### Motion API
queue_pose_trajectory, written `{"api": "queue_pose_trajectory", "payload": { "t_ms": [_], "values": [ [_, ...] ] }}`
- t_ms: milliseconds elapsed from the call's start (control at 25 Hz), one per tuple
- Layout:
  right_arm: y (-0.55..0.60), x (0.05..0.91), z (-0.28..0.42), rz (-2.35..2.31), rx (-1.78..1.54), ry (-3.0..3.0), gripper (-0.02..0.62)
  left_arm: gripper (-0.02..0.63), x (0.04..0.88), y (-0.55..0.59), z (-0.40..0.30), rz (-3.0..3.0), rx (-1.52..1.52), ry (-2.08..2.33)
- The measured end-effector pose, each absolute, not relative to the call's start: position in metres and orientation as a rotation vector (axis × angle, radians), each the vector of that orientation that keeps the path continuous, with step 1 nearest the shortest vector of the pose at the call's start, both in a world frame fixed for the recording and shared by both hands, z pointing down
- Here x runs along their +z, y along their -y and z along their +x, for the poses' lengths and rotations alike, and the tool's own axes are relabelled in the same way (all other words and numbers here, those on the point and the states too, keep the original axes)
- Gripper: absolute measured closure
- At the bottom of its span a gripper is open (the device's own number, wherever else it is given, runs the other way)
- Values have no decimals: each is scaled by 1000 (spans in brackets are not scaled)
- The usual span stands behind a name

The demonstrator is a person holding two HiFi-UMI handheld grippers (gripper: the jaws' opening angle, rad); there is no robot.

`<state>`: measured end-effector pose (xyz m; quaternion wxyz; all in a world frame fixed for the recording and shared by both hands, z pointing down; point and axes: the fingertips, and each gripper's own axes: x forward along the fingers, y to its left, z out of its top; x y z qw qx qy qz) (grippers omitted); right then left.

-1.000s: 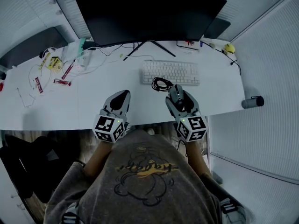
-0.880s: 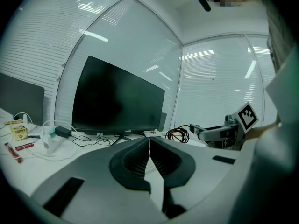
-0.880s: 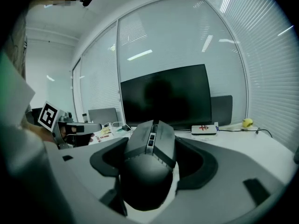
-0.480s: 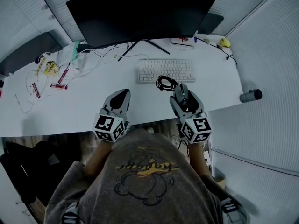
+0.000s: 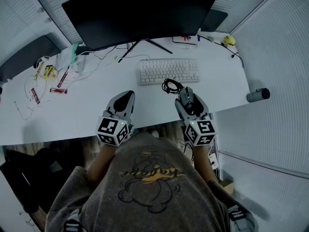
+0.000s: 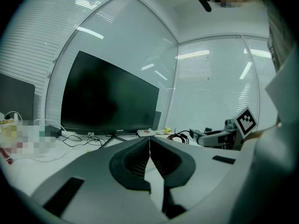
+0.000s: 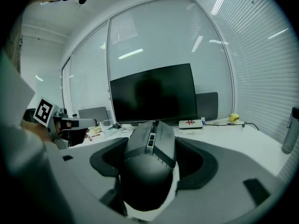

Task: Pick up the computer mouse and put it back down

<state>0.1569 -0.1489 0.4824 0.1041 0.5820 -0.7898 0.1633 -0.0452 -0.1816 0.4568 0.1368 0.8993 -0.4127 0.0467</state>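
White desk (image 5: 96, 111) beneath a wide black monitor (image 5: 140, 11), white keyboard (image 5: 169, 70) in front. Left gripper (image 5: 124, 98) at the near edge, jaws together on nothing. Right gripper (image 5: 186, 96) clamped on the black computer mouse (image 7: 148, 157), near the front edge, just beside a coiled cable (image 5: 170, 86).

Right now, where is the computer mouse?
In the head view the computer mouse is at the right, gripped by the right gripper near the front edge of the desk, beside the coiled cable and keyboard.
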Motion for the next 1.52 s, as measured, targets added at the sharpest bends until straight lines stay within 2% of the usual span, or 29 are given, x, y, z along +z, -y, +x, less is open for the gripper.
{"api": "queue_pose_trajectory", "payload": {
  "t_ms": [1520],
  "values": [
    [186, 638, 178, 1662, 630, 2058, 282, 586, 471, 188, -39, 2578, 193, 1161]
  ]
}}
